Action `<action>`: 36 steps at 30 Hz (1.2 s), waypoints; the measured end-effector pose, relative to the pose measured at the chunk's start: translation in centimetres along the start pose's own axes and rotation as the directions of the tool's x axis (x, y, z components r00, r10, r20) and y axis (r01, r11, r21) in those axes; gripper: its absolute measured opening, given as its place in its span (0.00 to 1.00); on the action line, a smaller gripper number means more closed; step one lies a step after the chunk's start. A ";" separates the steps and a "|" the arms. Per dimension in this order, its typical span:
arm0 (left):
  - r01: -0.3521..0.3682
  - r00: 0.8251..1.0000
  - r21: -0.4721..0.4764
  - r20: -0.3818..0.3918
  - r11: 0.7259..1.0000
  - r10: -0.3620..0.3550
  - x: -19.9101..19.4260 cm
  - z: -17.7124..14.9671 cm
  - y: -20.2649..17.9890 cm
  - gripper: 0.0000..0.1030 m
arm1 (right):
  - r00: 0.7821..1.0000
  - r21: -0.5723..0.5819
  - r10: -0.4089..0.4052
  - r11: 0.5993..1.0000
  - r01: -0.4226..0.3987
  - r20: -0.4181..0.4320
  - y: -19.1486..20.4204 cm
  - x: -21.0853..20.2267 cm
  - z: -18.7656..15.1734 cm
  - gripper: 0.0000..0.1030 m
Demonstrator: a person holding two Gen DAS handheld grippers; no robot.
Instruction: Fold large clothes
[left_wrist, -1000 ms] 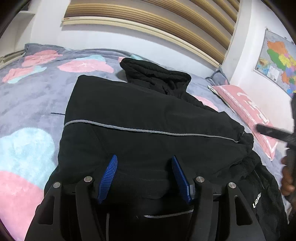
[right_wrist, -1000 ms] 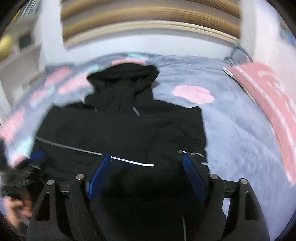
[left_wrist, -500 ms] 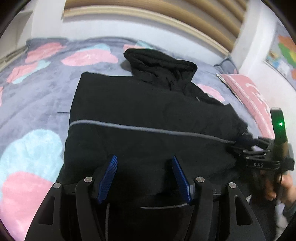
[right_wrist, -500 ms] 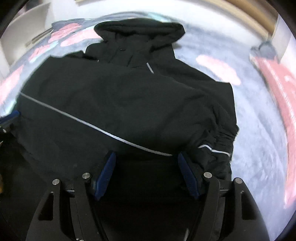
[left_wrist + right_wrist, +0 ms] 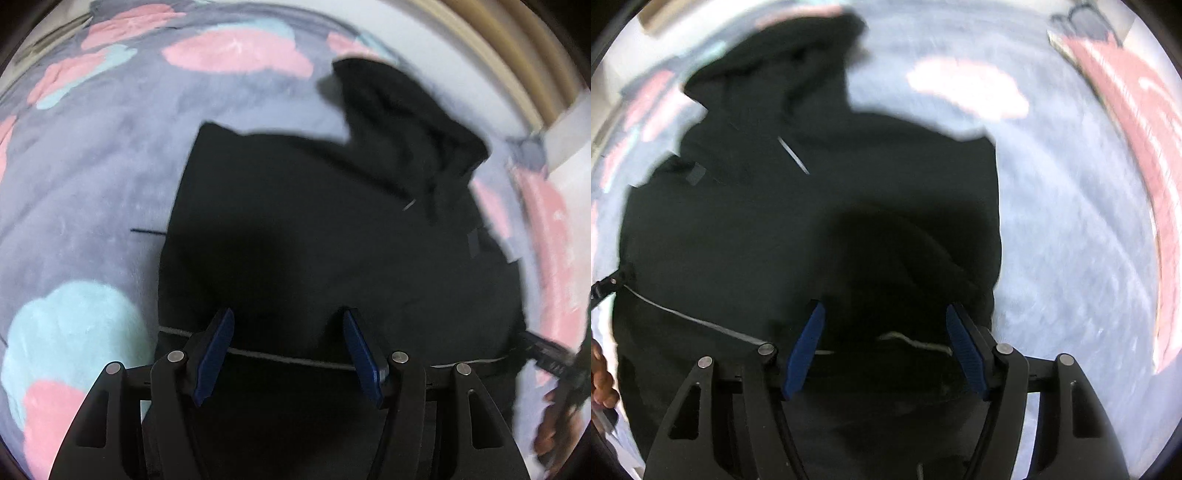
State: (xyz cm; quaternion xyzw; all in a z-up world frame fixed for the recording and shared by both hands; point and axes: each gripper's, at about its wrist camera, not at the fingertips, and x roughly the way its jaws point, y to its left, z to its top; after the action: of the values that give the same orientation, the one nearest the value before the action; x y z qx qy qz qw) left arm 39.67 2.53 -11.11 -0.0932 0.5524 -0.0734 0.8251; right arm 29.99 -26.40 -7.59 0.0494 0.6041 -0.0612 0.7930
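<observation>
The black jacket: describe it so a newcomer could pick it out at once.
Start from the bed's grey blanket with its pink and pale blue cloud shapes. The black jacket lies spread across its middle, hood toward the headboard. It is the only dark thing there, crossed by one thin pale piping line.

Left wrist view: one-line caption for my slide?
Open left claw poised above a black hooded jacket on a cloud-print blanket.
</observation>
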 end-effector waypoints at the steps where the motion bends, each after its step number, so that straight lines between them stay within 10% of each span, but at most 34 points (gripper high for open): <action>1: -0.019 1.000 0.018 -0.013 1.000 0.019 0.6 0.2 -0.3 0.61 | 0.999 -0.009 -0.020 1.000 0.020 -0.031 -0.3 1.3 -0.2 0.70; 6: 0.000 0.999 0.100 -0.037 0.995 0.004 -0.7 2.2 -1.7 0.61 | 0.993 0.024 0.101 0.995 -0.100 -0.054 -2.2 1.3 0.8 0.67; 9: 0.167 0.985 0.105 0.033 0.980 -0.171 -4.7 3.9 -1.9 0.61 | 0.984 0.039 0.175 0.984 -0.176 0.006 -3.5 -1.9 2.2 0.64; 14: 0.149 0.969 0.182 0.167 0.972 -0.180 -7.0 10.9 -3.7 0.61 | 0.966 0.043 0.198 0.977 -0.208 0.166 -4.7 -5.2 8.6 0.64; 21: 0.156 0.965 0.131 0.193 0.979 -0.179 -0.6 21.1 -5.3 0.61 | 0.940 0.035 0.232 0.968 -0.248 0.249 -2.7 -2.9 19.1 0.64; 30: 0.094 0.992 0.095 0.075 0.991 -0.101 7.6 24.7 -6.0 0.61 | 0.957 -0.021 0.212 0.977 -0.212 0.197 0.9 3.6 26.2 0.55; 33: 0.113 0.989 0.047 0.088 0.992 -0.117 8.6 25.4 -5.0 0.09 | 0.968 -0.037 0.171 0.985 -0.167 0.183 1.3 5.1 26.9 0.09; 36: 0.288 0.945 -0.068 0.185 0.955 -0.271 5.7 25.4 -2.5 0.08 | 0.936 0.002 0.228 0.971 -0.237 0.268 -0.5 2.4 25.7 0.08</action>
State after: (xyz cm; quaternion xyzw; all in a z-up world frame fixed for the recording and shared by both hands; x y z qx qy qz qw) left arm 65.27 0.67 -6.25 -0.2155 0.4626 -0.1553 0.8458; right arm 54.96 -30.94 -3.10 0.1256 0.4808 0.0164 0.8676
